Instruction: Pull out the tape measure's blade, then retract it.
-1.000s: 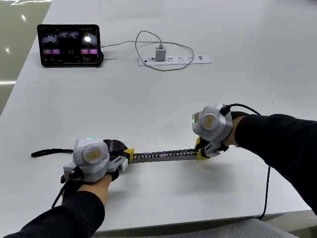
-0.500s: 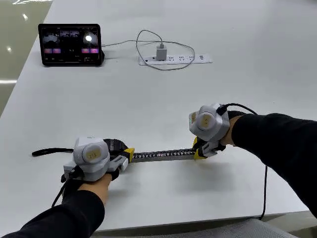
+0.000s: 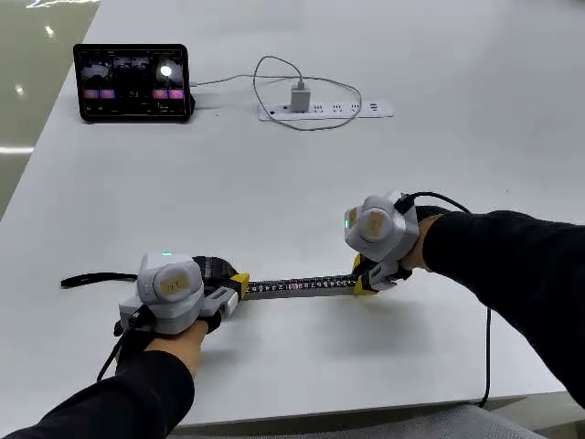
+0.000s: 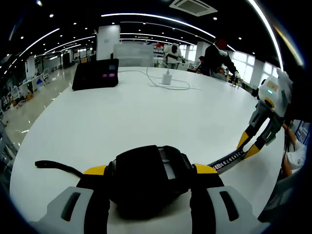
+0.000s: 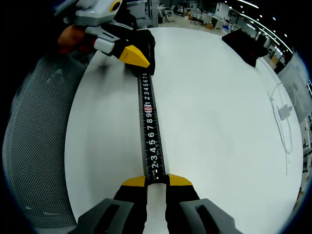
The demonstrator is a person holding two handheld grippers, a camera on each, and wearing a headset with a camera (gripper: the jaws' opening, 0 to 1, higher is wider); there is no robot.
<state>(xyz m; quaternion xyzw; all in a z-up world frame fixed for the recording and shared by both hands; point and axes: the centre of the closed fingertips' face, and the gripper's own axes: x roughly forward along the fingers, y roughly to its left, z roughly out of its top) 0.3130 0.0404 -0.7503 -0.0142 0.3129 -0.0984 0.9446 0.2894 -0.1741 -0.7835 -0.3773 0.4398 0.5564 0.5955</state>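
Black plastic of the tape measure case (image 4: pixel 148 175), nearest, lower left of the head view: clamped between the yellow-tipped jaws of the left claw (image 3: pixel 228 293), closed against both flanks and held down on the white surface (image 3: pixel 274 201). Trailing off to the left edge from the case, a black wrist strap (image 3: pixel 90 278). Running right from the case mouth, the blade (image 5: pixel 149 112), drawn out a short stretch and lying flat; touching the surface or just above it, cannot tell. At its free end, right of centre, the right claw (image 5: pixel 155 181), nipped almost fully closed on the tip beside the lowest numerals.

Judged from that: pulling-out at least begun, perhaps finished, with only the first part of the scale exposed. Retraction wholly left to do, calling for the tip to be walked back toward the case rather than let fly.

As for containers, closest to one: the case itself, presumably with the rest of the blade coiled inside.

Farther up the frame, a white power strip (image 3: pixel 324 111) with a charger (image 3: pixel 298 97) and a looping cable (image 3: pixel 274 66). Upper left, a tablet (image 3: pixel 132 82), propped up, screen lit.
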